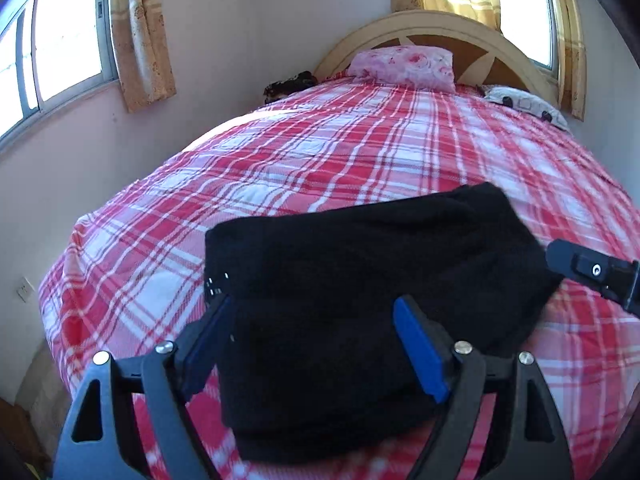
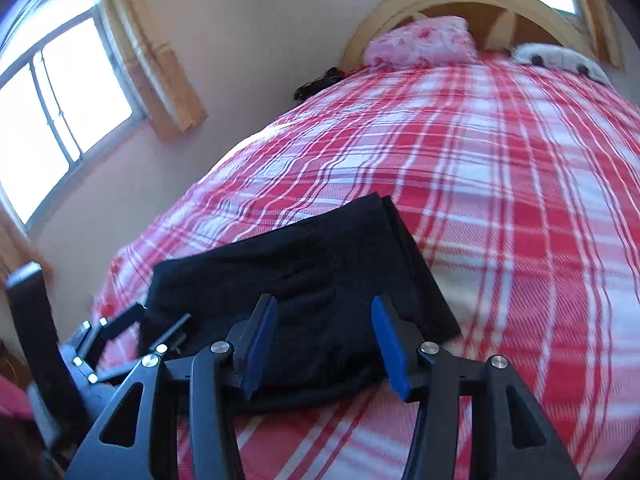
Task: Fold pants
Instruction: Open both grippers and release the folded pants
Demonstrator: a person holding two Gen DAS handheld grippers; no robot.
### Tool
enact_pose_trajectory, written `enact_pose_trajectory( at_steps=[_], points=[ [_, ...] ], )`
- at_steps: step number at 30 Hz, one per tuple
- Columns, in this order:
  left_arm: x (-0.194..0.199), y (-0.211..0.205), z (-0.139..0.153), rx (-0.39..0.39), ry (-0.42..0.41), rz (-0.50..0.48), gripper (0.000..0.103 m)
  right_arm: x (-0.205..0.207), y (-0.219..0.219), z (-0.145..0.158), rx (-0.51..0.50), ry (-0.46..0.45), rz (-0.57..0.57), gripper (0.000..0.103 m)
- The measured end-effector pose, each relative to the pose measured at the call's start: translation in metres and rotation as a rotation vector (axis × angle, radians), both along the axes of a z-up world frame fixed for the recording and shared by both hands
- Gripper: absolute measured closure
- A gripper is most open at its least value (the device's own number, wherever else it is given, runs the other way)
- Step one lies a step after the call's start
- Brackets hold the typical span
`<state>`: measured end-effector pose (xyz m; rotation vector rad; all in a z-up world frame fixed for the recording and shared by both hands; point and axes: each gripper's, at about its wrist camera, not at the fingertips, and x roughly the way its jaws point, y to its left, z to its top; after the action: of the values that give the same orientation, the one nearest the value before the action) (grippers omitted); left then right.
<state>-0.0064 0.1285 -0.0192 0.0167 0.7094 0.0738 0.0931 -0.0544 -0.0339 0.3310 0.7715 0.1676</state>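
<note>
With both my left gripper (image 1: pixel 314 344) and right gripper (image 2: pixel 324 344) gaping empty over the folded black pants (image 1: pixel 372 292), I'd judge them soft, limp, light, best pinched at a near corner.

Left gripper (image 1: pixel 312 316): black frame w/ two angled side plates, each w/ a triangular cutout; silver round screws at the linkage pivots, two per side. Fingers (image 1: pixel 418 354) are flat black bars faced w/ blue pads on the inner sides.

Right gripper (image 2: pixel 324 314): same build, black plates w/ triangular cutouts, four silver screw heads across the linkage, blue pads on black fingers (image 2: pixel 388 348). From the left wrist cam, its finger tip at the right edge shows a small round silver fastener on a black block. From the right wrist cam, the other unit at left shows a tall black slab & several small silver screws.
</note>
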Motion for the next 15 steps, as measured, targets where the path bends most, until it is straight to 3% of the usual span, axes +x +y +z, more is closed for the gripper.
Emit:
enact_pose_trajectory(
  at_steps=[5,12,15],
  points=[
    [-0.038,-0.018,0.014,0.003,-0.034,-0.04,0.018,-0.061,-0.014,0.023,0.07,-0.059,-0.11,0.045],
    [-0.078,-0.041,0.04,0.022,-0.096,-0.102,0.006,-0.121,-0.009,0.044,-0.064,-0.166,-0.169,0.038],
    [-0.086,-0.045,0.049,0.014,-0.117,-0.116,0.0,-0.136,-0.013,0.051,-0.057,-0.193,-0.197,0.038]
  ],
)
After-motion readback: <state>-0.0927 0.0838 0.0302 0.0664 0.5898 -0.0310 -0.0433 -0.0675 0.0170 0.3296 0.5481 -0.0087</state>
